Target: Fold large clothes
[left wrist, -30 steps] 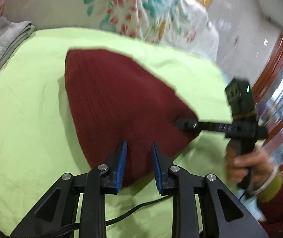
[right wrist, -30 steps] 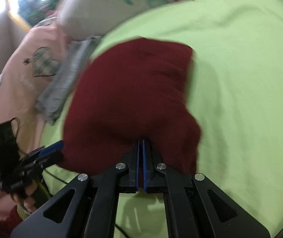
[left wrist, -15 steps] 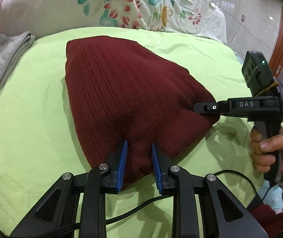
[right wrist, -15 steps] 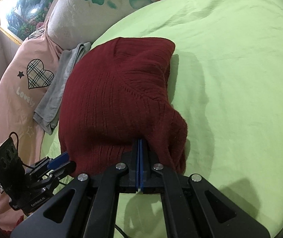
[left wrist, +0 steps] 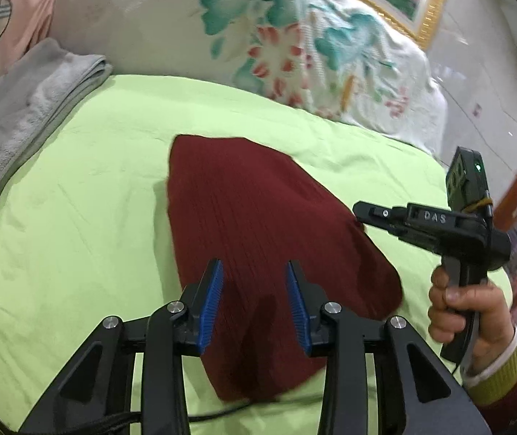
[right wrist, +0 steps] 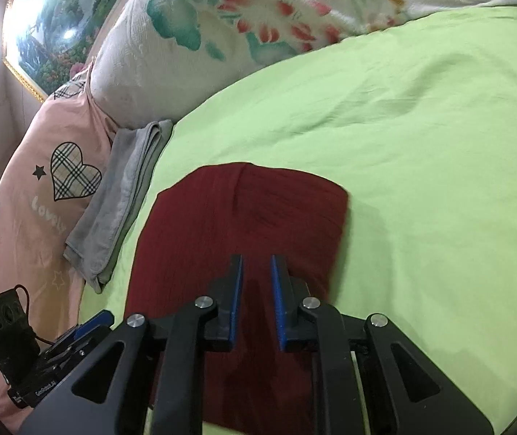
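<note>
A dark red knitted sweater (left wrist: 258, 217) lies folded on the green bed sheet (left wrist: 77, 217). My left gripper (left wrist: 254, 268) hovers just above its near edge. Its jaws are opening, and the blue pads stand apart and press on nothing. In the left wrist view my right gripper (left wrist: 360, 212) is off the sweater's right edge, held by a person's hand (left wrist: 468, 311). In the right wrist view the sweater (right wrist: 258, 210) lies below my right gripper (right wrist: 256, 261). Its jaws are opening too, with a gap between the pads and no cloth pinched. My left gripper (right wrist: 91, 320) shows at the lower left.
A folded grey towel (left wrist: 23, 116) (right wrist: 124, 199) lies left of the sweater. A floral pillow (left wrist: 258, 36) and a pink heart-print pillow (right wrist: 41, 195) line the far side of the bed. Green sheet (right wrist: 421, 145) stretches to the right.
Both grippers have let go of the sweater's near edge, widened their jaws and drawn up and back. The sweater has dropped flat onto the sheet.
</note>
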### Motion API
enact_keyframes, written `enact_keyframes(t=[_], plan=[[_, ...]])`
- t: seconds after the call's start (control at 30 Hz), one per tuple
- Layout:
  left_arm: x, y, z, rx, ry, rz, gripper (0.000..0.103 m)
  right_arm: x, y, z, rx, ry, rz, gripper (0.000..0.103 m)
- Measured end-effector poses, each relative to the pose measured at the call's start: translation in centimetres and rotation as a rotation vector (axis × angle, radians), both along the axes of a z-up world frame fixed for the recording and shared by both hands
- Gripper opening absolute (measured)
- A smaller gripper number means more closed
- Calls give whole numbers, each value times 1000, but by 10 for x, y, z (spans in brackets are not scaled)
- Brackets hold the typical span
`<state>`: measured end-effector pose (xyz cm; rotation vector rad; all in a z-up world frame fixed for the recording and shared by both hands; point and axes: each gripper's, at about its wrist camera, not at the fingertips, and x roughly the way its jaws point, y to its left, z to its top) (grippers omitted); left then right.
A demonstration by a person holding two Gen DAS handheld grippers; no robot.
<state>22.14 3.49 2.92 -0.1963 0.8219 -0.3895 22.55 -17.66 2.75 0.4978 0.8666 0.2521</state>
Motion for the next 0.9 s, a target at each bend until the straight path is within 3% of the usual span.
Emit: enact_keyframes(t=[0.1,0.17,0.2,0.27,0.43,0.57,0.8,0.9], plan=[[23,0,-7,25,46,48,37,18,11,-7,-41,19,18,17],[36,-3,-19,72,90,85,44,29,12,-19,-90,54,3,17],[40,-4,-24,90,106,96,53,32,11,-25,-98,65,-4,16],[48,-4,-36,86,154,106,58,34,8,-31,-107,65,-21,16],[53,-1,-41,90,164,122,61,17,6,-11,-125,28,-29,17],[50,-5,-42,123,152,128,61,-14,-11,-3,-128,2,-125,40],[44,-12,-41,179,132,149,63,-15,-5,-33,-131,87,-76,39],[45,-9,-41,182,133,155,63,-12,-5,-36,-63,87,-49,25]])
